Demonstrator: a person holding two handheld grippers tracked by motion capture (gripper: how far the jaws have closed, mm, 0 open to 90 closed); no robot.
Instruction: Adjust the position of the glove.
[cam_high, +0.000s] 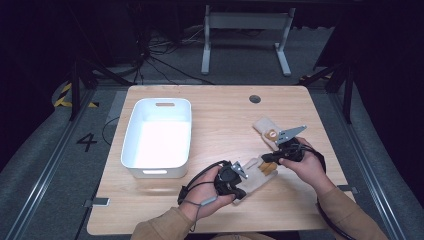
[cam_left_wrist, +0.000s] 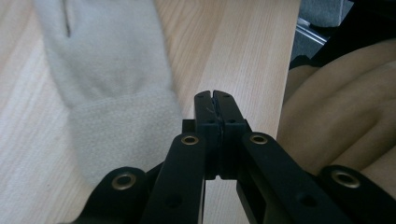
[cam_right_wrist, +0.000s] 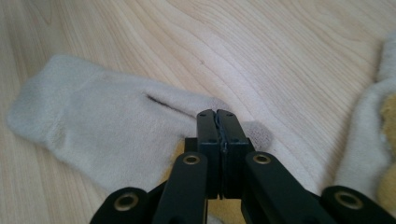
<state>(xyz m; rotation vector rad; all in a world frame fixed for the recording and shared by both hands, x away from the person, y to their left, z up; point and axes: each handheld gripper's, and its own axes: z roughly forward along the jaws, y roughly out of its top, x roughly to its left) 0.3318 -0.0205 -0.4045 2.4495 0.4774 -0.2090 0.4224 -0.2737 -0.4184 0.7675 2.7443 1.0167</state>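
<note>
Both the left gripper (cam_left_wrist: 215, 100) and the right gripper (cam_right_wrist: 217, 119) have jaws pressed together, pinching nothing. The cream mitten (cam_high: 256, 172) lies at lower centre of the high view, between them. With jaws this tight, a grab would likely just push the fleece along the table (cam_high: 220, 120)

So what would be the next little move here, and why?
Probably opening the left hand-held gripper. Its jaws are pressed together with nothing between them, just beside the cuff of the cream glove lying flat on the table. They would have to part before they could pinch that cuff.
</note>
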